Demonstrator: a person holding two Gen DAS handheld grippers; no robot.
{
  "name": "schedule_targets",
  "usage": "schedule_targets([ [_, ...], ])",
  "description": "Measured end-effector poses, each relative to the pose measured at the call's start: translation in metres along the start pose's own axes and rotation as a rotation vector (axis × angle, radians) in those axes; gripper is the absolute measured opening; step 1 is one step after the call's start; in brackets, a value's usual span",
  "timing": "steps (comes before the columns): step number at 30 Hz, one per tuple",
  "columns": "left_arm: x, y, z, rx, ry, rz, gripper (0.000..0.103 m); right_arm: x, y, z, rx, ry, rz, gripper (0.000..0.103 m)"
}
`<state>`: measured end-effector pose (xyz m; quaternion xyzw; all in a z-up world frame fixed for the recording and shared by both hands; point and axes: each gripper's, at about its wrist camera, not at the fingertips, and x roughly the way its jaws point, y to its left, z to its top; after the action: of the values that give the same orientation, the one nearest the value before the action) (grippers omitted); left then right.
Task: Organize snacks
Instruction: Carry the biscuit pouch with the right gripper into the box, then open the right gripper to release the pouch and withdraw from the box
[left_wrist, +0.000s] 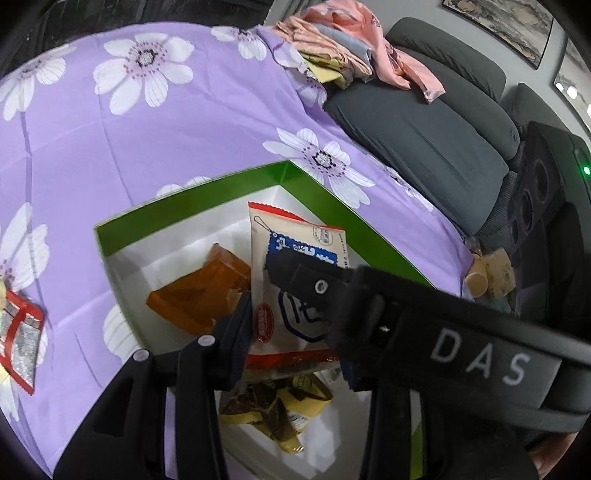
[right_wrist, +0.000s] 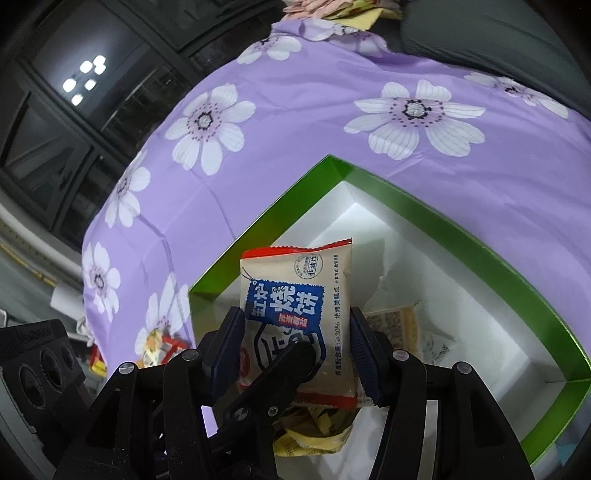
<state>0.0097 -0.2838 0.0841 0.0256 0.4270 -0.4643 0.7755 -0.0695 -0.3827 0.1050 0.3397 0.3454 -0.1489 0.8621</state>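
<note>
Right gripper (right_wrist: 295, 347): jaws clenched on the cream snack packet (right_wrist: 295, 295), one blue pad against each long edge. Packet stands upright above the near part of the green box (right_wrist: 436, 229), blue label and red sealed ends visible.

Left gripper (left_wrist: 291, 295): its fingers bracket the same cream packet in the left wrist view, and one finger crosses the packet face in the right wrist view. Cannot tell whether these jaws press on it or stand released.

Box interior (white lining): yellow-and-brown snack bag (left_wrist: 273, 406) at the near end, under the packet; orange wrapped snack (left_wrist: 199, 295) left of the packet; a pale yellow packet (right_wrist: 399, 328) right of it.

Box rests on the purple flowered cloth (left_wrist: 184, 129) over the desk. Red-and-silver packet (left_wrist: 20, 336) lies on the cloth, well left of the box.

Far: grey sofa (left_wrist: 424, 140) beyond the cloth's right edge, folded pink clothes (left_wrist: 351, 44) piled at its far end.
</note>
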Motion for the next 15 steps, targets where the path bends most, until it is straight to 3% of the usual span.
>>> schedule_targets([
  [15, 0.014, -0.006, 0.004, -0.028, 0.028, -0.001, 0.042, -0.002, -0.015, 0.006, 0.074, -0.041, -0.049, 0.059],
])
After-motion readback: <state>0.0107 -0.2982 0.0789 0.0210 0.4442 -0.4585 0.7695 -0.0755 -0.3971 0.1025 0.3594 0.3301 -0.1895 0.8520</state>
